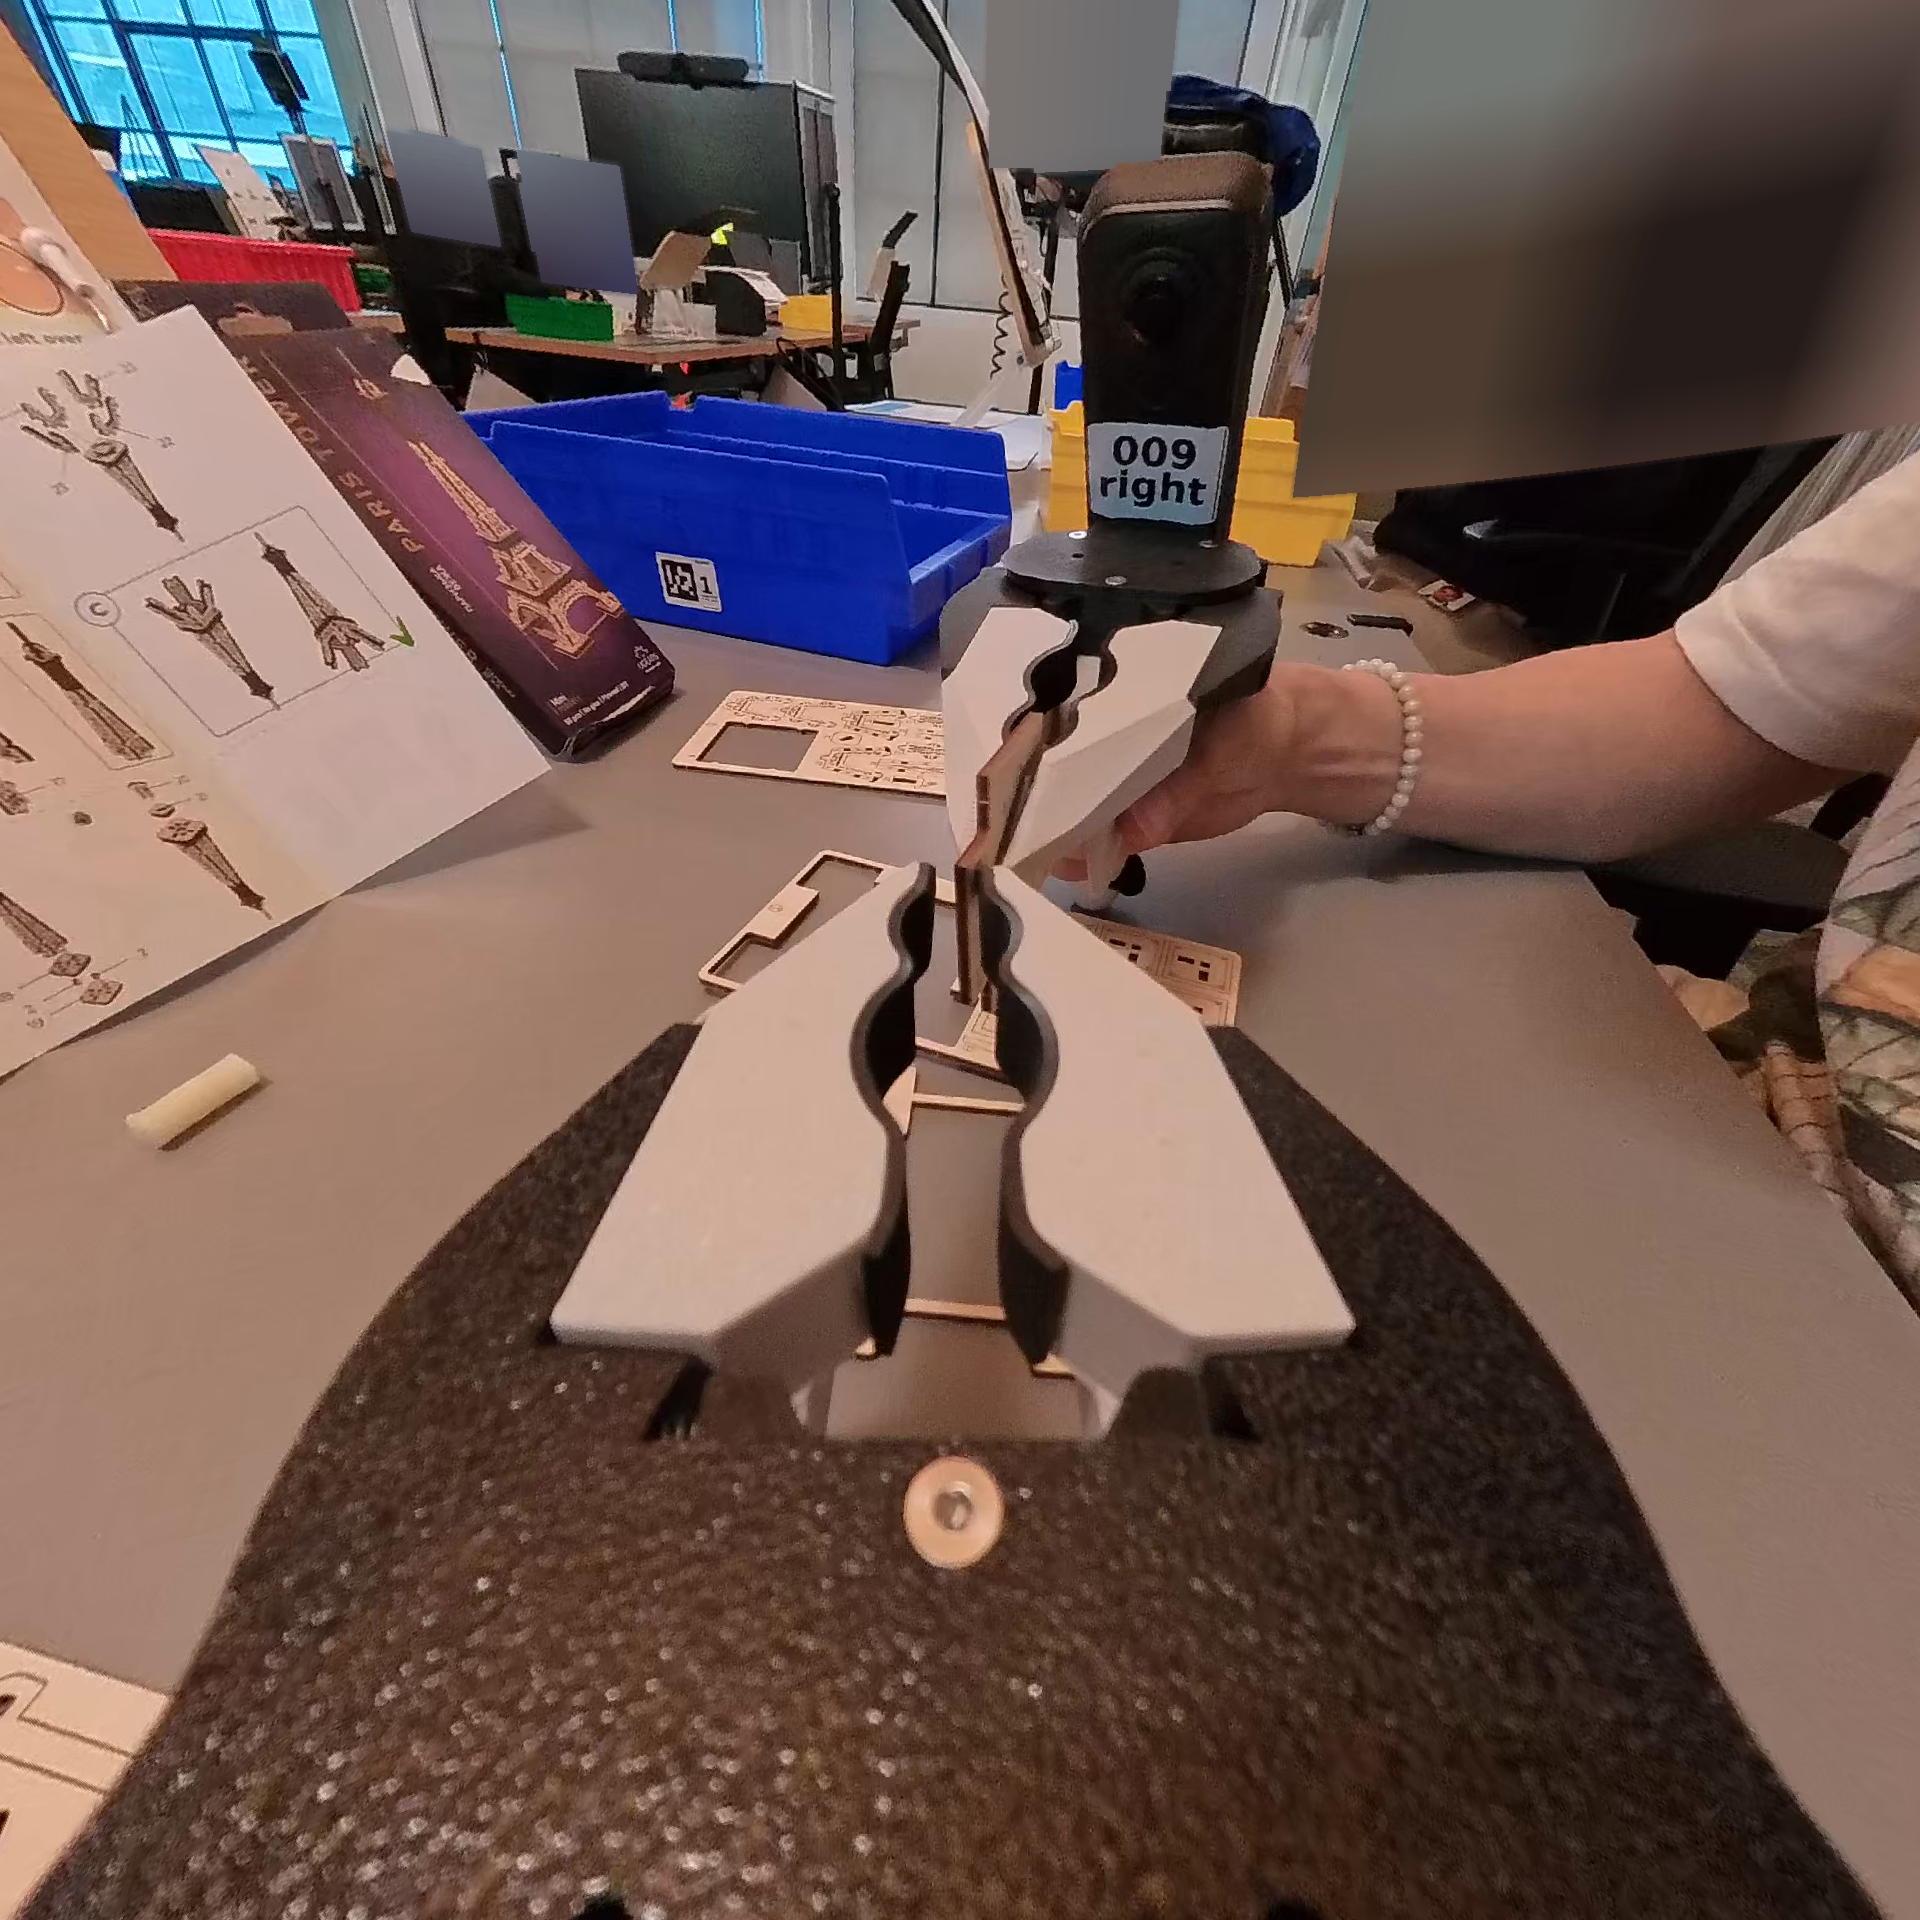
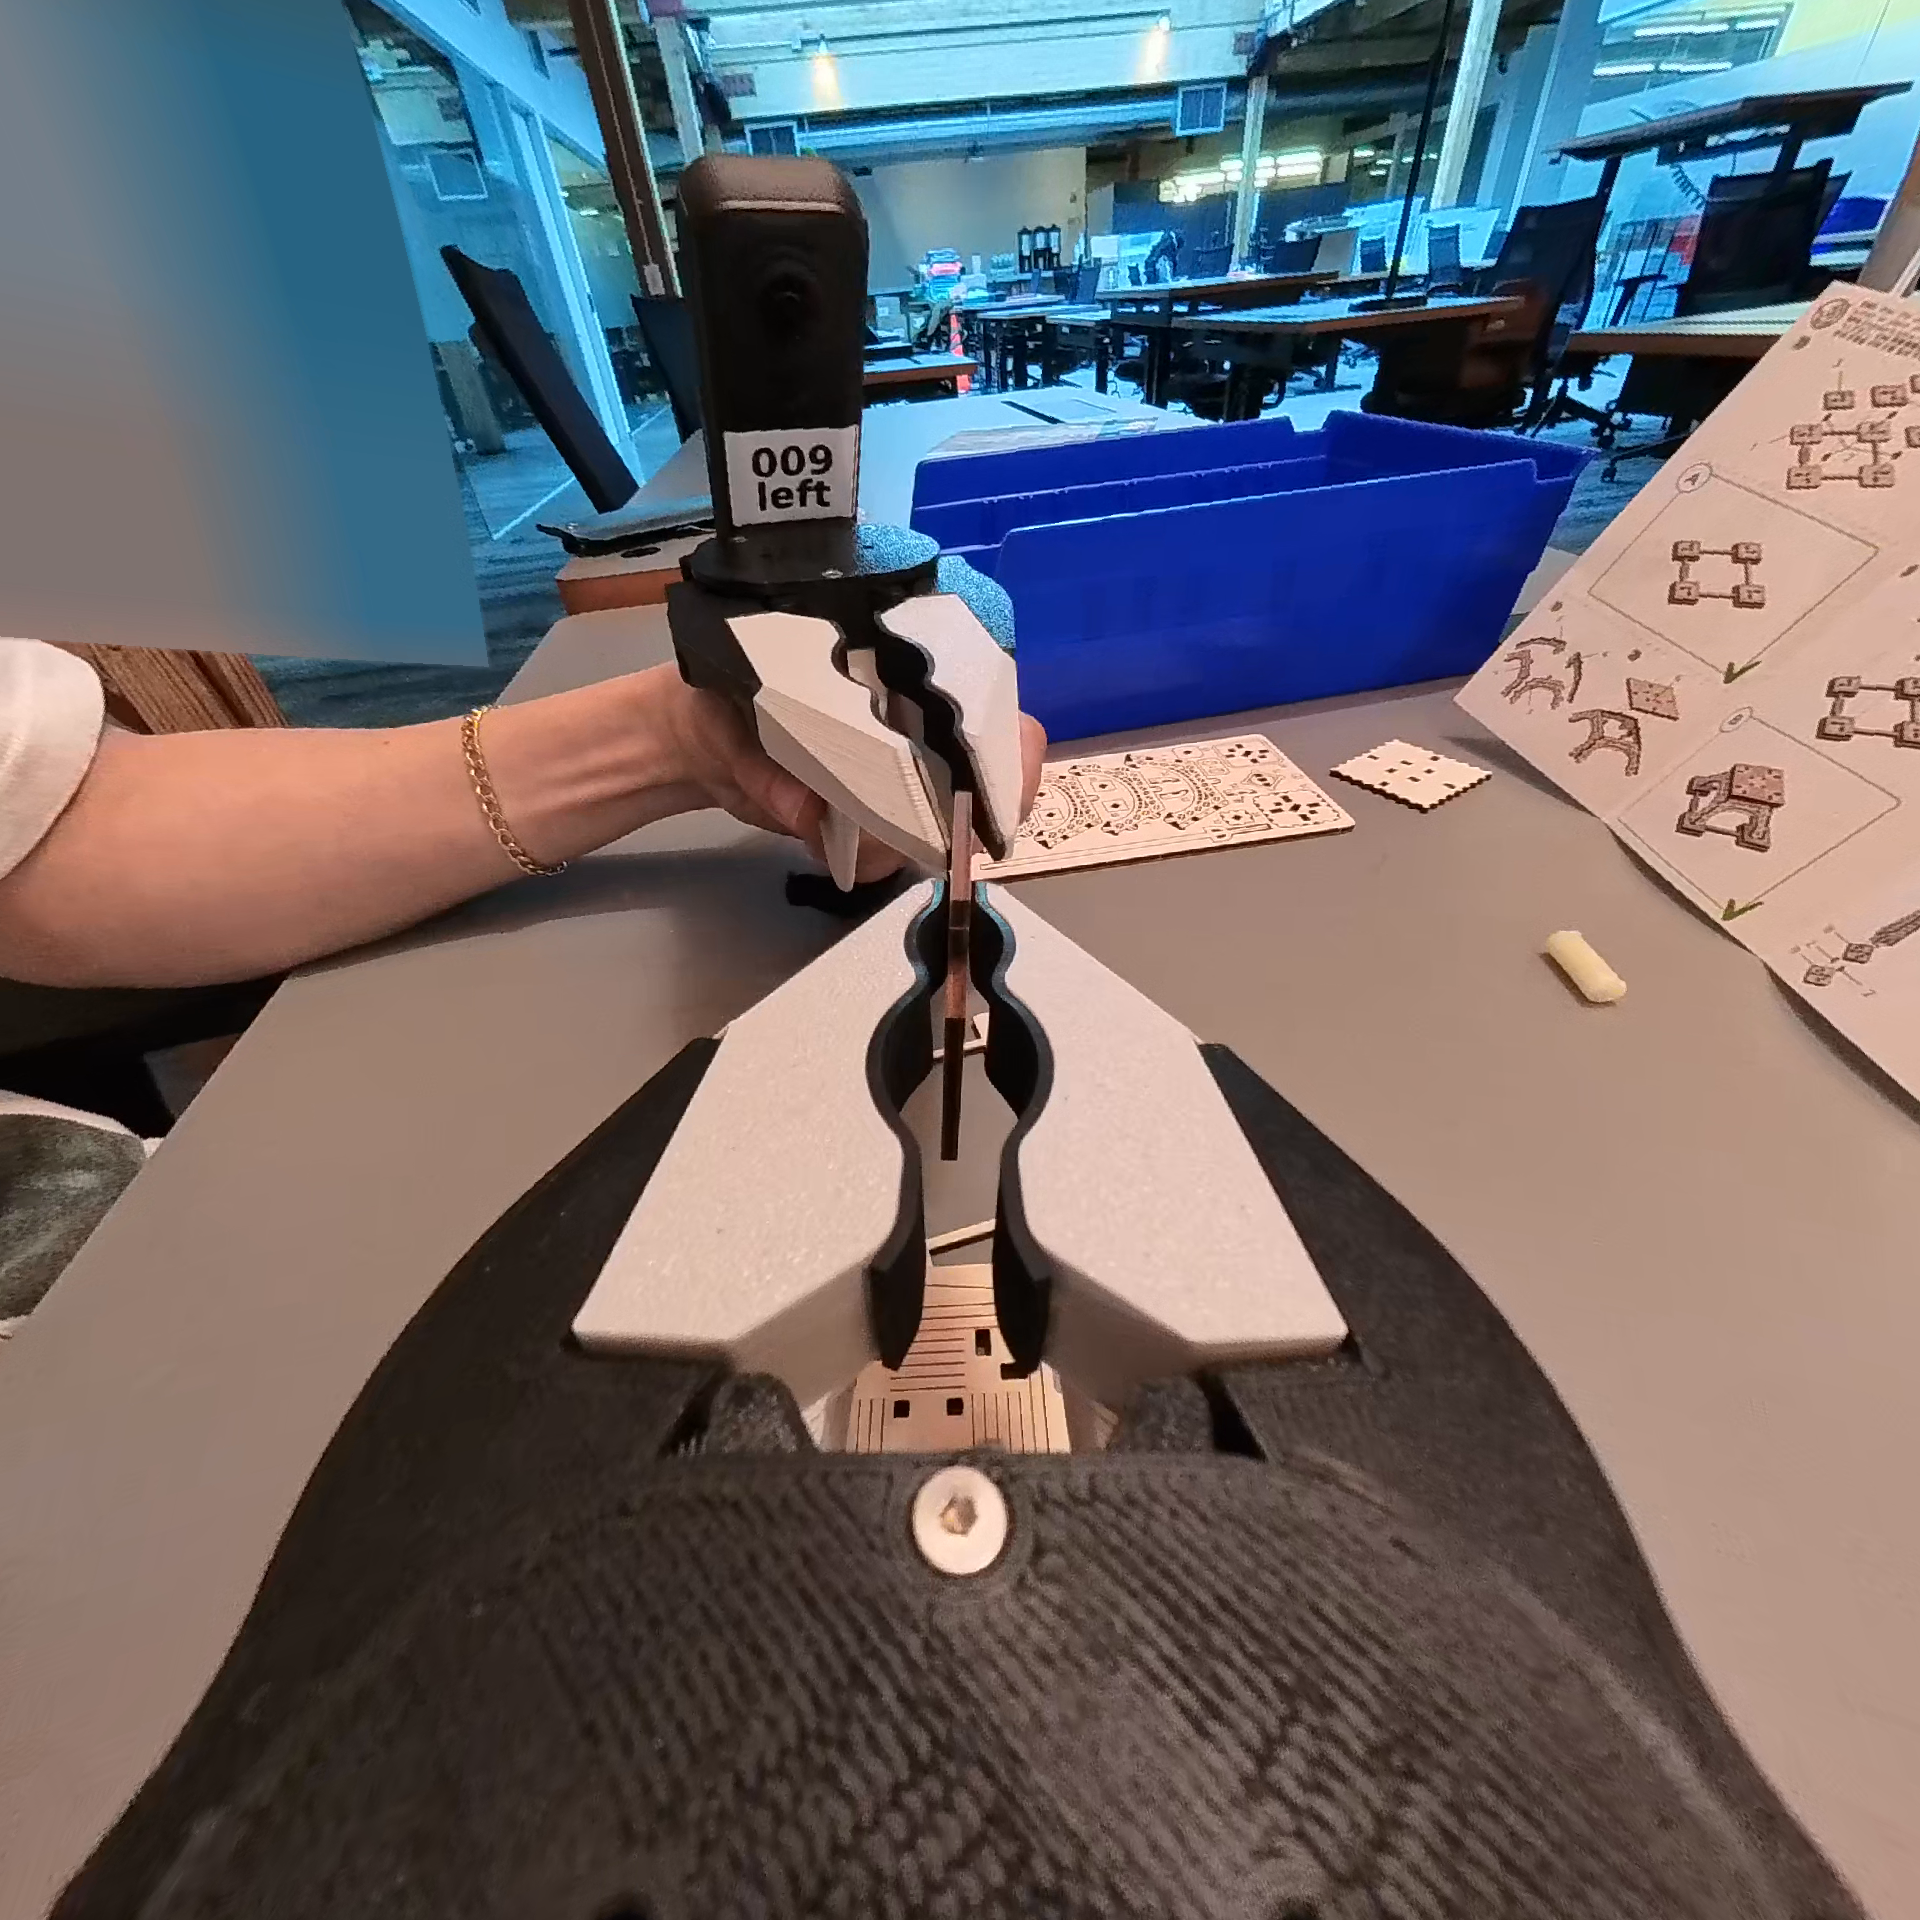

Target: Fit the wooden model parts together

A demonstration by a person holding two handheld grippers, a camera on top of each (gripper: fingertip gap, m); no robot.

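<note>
My left gripper (image 1: pixel 951 883) is shut on a thin wooden part (image 1: pixel 968 940) that stands edge-on between its tips. My right gripper (image 2: pixel 961 899) is shut on another thin wooden part (image 2: pixel 952 1039), also edge-on. The two grippers face each other tip to tip above the grey table (image 1: pixel 416 1039). In the left wrist view the right gripper (image 1: pixel 987 852) holds its flat part (image 1: pixel 1006 764) angled down onto the left one's part. In the right wrist view the left gripper (image 2: pixel 961 842) shows opposite. Whether the two parts are joined is hidden by the fingers.
Laser-cut wooden sheets (image 1: pixel 821 743) (image 2: pixel 1164 795) lie under and behind the grippers, and a small square piece (image 2: pixel 1411 774). A blue bin (image 1: pixel 748 499), a purple kit box (image 1: pixel 478 530), an instruction sheet (image 1: pixel 208 644), a white stick (image 1: pixel 192 1099) and a yellow bin (image 1: pixel 1278 488) stand around. The grippers are tip to tip, or close to it. Left tips and right tips are each some 20 centimeters from the white stick (image 1: pixel 192 1099). My right wrist view (image 2: pixel 1576 957) looks at it from another angle.
</note>
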